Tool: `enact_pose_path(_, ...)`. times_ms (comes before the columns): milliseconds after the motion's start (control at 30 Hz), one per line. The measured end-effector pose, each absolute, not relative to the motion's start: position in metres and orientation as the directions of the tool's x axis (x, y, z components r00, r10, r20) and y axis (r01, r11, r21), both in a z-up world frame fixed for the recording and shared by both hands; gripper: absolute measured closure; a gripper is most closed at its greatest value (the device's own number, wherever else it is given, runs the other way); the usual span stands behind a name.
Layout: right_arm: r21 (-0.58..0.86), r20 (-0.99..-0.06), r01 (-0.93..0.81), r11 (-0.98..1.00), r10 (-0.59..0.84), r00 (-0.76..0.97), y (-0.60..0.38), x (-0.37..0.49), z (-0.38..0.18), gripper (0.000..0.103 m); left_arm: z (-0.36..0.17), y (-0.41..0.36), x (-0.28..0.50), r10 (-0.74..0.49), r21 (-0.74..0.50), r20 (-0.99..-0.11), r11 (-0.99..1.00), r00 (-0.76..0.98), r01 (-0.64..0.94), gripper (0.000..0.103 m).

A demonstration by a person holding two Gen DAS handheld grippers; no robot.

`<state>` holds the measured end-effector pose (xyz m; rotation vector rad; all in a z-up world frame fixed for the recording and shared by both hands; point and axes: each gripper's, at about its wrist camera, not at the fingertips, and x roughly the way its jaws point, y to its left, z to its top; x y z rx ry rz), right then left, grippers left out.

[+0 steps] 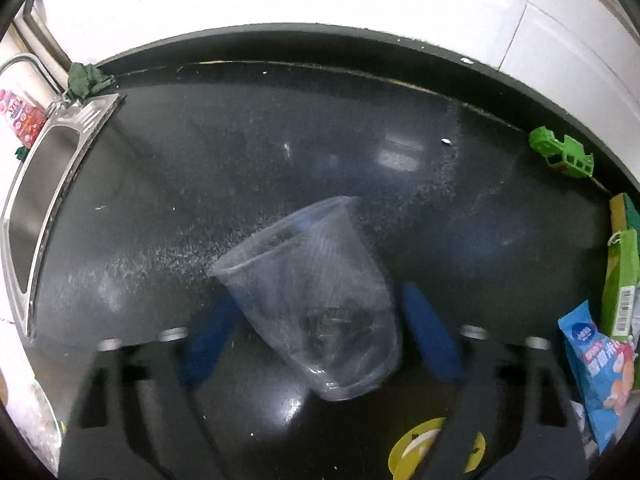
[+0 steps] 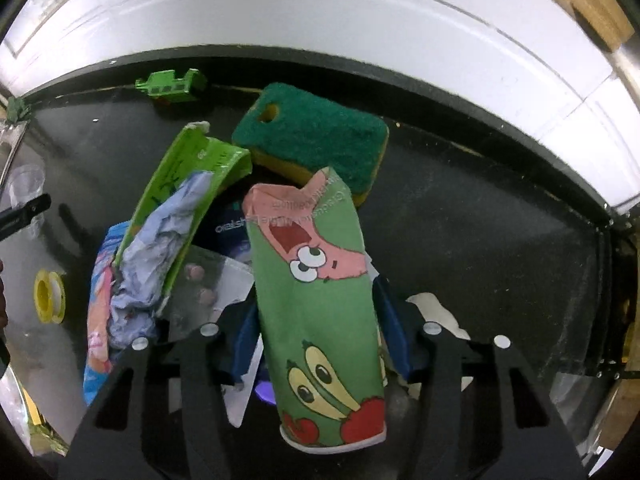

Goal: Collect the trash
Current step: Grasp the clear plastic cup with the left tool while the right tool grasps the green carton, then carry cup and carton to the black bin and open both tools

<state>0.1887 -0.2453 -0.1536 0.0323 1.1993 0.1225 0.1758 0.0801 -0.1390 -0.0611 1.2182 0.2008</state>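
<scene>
Right wrist—sponge behind paper cup.

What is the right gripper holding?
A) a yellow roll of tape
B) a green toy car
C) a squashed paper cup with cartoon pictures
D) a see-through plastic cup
C: in the right wrist view the squashed paper cup, green with cartoon faces, sits between the blue pads of the right gripper; the see-through plastic cup is in the left gripper instead.
</scene>
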Motion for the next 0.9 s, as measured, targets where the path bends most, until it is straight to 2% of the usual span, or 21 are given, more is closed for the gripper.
enact_pose_path(33,0.091,-0.924,-0.08,0.993,0.114,0.365,-0.245,0.186,-0.15,0.051,-0.138,0.081,0.175,0.106,0.046,-0.937,0.982,0.332,-0.186,0.038)
enact_pose_path(100,0.103,-0.915,-0.077,0.992,0.125,0.384,-0.246,0.179,-0.141,0.055,-0.13,0.08,0.168,0.089,0.019,-0.929,0.981,0.36,-0.192,0.048)
enact_pose_path(133,0.111,-0.91,-0.073,0.991,0.13,0.394,-0.247,0.175,-0.135,0.055,-0.124,0.08,0.163,0.094,0.022,-0.923,0.981,0.373,-0.192,0.058)
enact_pose_path(600,0.158,-0.831,-0.16,0.974,0.219,0.511,-0.228,0.093,-0.054,0.055,-0.052,0.081,0.054,0.035,-0.043,-0.895,0.986,0.445,-0.163,0.059)
enact_pose_path(900,0.189,-0.814,-0.387,0.902,0.364,0.452,-0.129,0.063,-0.042,0.055,-0.031,0.116,-0.04,0.119,-0.008,-0.878,0.965,0.464,-0.264,0.059)
